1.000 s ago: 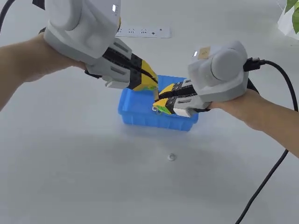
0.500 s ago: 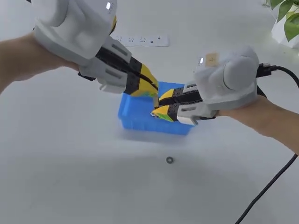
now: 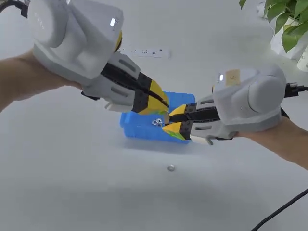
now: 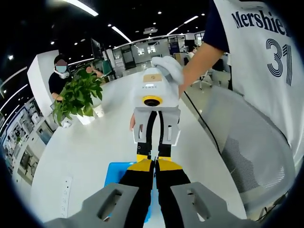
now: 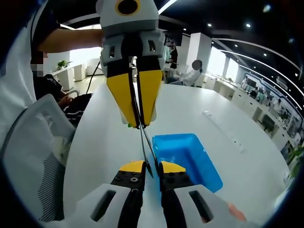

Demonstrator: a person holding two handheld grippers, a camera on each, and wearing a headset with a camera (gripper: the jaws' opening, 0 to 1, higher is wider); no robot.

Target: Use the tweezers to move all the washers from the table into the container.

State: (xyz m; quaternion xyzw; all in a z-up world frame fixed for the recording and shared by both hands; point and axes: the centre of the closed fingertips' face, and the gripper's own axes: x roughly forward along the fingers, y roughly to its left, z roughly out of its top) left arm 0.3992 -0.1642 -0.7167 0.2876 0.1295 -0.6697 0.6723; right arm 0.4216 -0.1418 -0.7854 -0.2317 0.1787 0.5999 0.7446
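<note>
Presently, in the head view, reaching in from the upper left with the left gripper [image 3: 162, 102] and from the right with the right gripper [image 3: 171, 121]; hovering with both sets of yellow tips nearly meeting above the near right part of the blue container [image 3: 137, 129]; showing a few small washers [image 3: 157, 122] against the blue just beside those tips, without revealing whether lying inside or being held; showing a lone washer [image 3: 171, 167] on the white surface [image 3: 72, 187], near the container's front wall; glimpsing a power strip [image 3: 144, 51] well behind and a plant [image 3: 281, 24] at the top right.

Next, in the left gripper view, pointing the left gripper's narrow, almost touching jaws straight at the right gripper, tip against tip; hanging above the container; facing the plant to the left and a mesh chair [image 4: 247, 147] to the right.

Lastly, in the right gripper view, clamping the tweezers [image 5: 141, 142] at the far end in the left gripper's closed yellow jaws; pinching the near end with the right gripper's narrow jaws, seemingly touching both thin arms; hovering just left of the container.
</note>
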